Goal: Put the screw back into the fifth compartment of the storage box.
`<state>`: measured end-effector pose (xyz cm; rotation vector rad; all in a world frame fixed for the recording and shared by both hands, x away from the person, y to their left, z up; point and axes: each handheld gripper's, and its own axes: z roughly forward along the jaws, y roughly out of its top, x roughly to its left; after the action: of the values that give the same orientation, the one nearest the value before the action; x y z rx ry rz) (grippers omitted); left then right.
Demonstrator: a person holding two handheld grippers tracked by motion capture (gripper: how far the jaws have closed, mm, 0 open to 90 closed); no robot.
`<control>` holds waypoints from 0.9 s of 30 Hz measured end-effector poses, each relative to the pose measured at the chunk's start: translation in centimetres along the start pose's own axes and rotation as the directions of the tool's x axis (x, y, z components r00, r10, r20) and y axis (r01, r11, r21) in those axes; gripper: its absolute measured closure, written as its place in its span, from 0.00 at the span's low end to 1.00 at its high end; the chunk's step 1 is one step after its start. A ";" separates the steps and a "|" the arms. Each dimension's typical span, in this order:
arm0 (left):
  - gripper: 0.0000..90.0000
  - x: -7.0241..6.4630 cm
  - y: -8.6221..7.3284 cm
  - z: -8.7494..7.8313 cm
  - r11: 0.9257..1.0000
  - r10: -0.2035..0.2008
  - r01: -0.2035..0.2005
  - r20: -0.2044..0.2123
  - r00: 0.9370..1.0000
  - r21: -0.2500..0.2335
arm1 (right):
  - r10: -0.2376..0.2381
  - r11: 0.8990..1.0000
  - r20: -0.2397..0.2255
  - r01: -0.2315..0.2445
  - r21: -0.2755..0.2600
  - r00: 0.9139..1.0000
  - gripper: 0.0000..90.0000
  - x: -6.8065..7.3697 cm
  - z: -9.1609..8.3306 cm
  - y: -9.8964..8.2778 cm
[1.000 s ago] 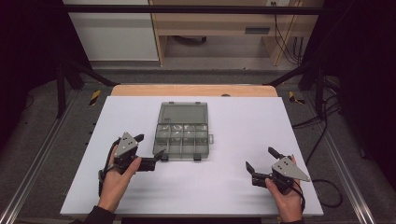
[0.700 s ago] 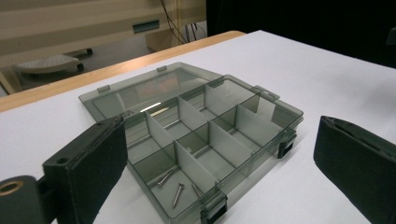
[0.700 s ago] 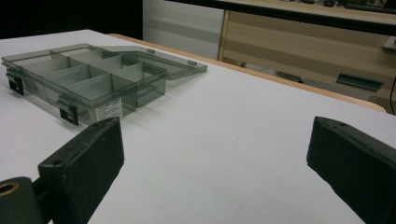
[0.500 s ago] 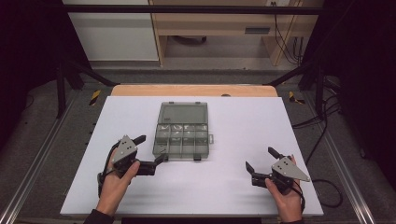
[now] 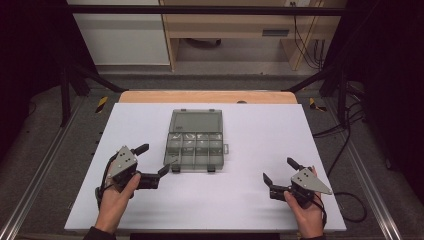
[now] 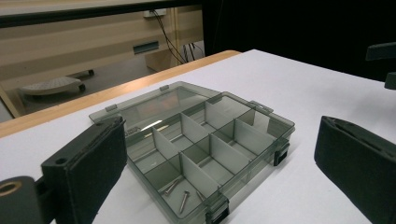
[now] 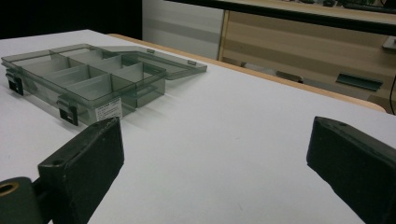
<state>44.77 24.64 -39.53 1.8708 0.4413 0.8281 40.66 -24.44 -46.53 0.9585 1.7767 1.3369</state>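
Observation:
A smoky clear plastic organizer box (image 5: 195, 142) lies in the middle of the white table (image 5: 260, 125), its lid folded flat on the far side. Dividers split it into several compartments. In the left gripper view the box (image 6: 205, 140) is close ahead, and a few screws (image 6: 180, 196) lie in its nearest corner compartment. My left gripper (image 5: 154, 159) rests on the table just left of the box's near corner, open and holding nothing. My right gripper (image 5: 278, 170) sits near the front right of the table, open and empty. From it the box (image 7: 88, 79) lies far off to the left.
A wooden strip (image 5: 207, 96) runs along the table's far edge. Beyond it stand a white cabinet (image 5: 120, 40) and a wooden shelf unit (image 5: 240, 30). Cables (image 5: 345, 130) trail over the floor at the right. Bare white surface spreads around the box.
My left gripper has drifted slightly back toward the person and away from the box's near corner. The right gripper and the box have not moved.

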 end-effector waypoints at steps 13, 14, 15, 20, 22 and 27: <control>0.02 0.5 -0.6 -1.2 1.000 -0.002 0.001 -0.023 1.000 -0.025 | -0.001 1.000 0.000 0.001 -0.001 1.000 0.04 0.0 0.0 0.0; 0.02 0.6 -0.6 -1.4 1.000 0.000 -0.001 -0.025 1.000 -0.028 | -0.002 1.000 0.000 0.002 0.000 1.000 0.04 0.0 0.0 0.0; 0.02 0.7 -0.7 -1.5 1.000 0.001 -0.002 -0.029 1.000 -0.029 | -0.002 1.000 0.000 0.002 0.000 1.000 0.04 0.0 0.0 0.0; 0.02 1.1 -1.1 -2.3 0.999 0.001 -0.002 -0.033 0.999 -0.036 | -0.001 1.000 -0.001 0.001 0.002 1.000 0.04 0.1 0.0 0.0; 0.02 1.3 -1.2 -2.7 0.999 0.009 -0.011 -0.037 0.999 -0.039 | -0.003 1.000 0.000 0.003 0.001 1.000 0.04 0.1 0.0 0.0; 0.02 1.7 -1.8 -3.7 0.999 -0.002 -0.001 -0.052 0.999 -0.049 | -0.003 1.000 -0.001 0.003 0.001 1.000 0.04 0.1 0.0 0.0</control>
<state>43.46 28.87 -39.56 1.8071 0.4498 0.8815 40.66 -24.36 -46.55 0.9561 1.7795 1.3351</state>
